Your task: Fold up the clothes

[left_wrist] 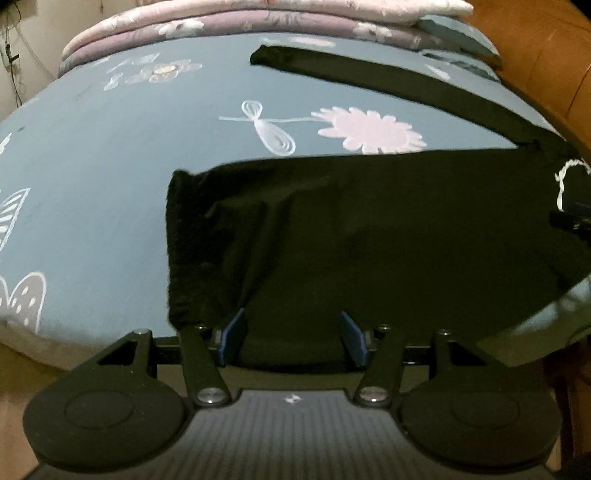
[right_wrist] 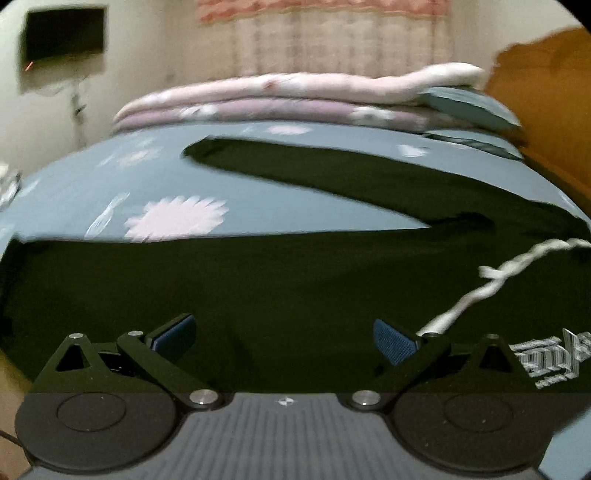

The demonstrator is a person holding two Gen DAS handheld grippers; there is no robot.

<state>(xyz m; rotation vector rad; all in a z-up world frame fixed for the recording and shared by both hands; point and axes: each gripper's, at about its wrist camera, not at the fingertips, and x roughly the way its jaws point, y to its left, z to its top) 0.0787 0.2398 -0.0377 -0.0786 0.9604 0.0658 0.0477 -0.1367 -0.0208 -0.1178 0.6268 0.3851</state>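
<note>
**A:** Where's the garment?

**B:** Black hoodie (left_wrist: 369,229) lies spread on the bed (left_wrist: 92,184), over a blue sheet printed with flowers and butterflies. One long sleeve (left_wrist: 369,79) runs out flat across the sheet toward the far side, apart from the body except where it joins at the right. The ribbed hem (left_wrist: 177,251) sits at the left end in the left wrist view.

**A:** Left gripper?

**B:** Left gripper (left_wrist: 293,336) is at the near edge of the hoodie, pointing down at it. Jaws apart, blue pads visible on both sides. Black fabric shows in the gap between them, but the pads are not pressing on it.

**A:** Right gripper?

**B:** Right gripper (right_wrist: 284,339) is over the hoodie body, jaws wide apart, nothing between the pads. That view is motion-blurred. White drawstring (right_wrist: 491,280) runs across the fabric and ends just beside the right-hand finger. White printed lettering (right_wrist: 550,358) shows on the fabric at the far right; can't read it.

**A:** Anything else on the bed?

**B:** Folded pink and lilac quilts (right_wrist: 295,99) stacked along the far edge, a blue pillow (right_wrist: 472,105) next to them. Wooden headboard (right_wrist: 546,110) on the right. Dark screen (right_wrist: 64,35) on the wall, curtain (right_wrist: 332,37) behind the quilts.
</note>
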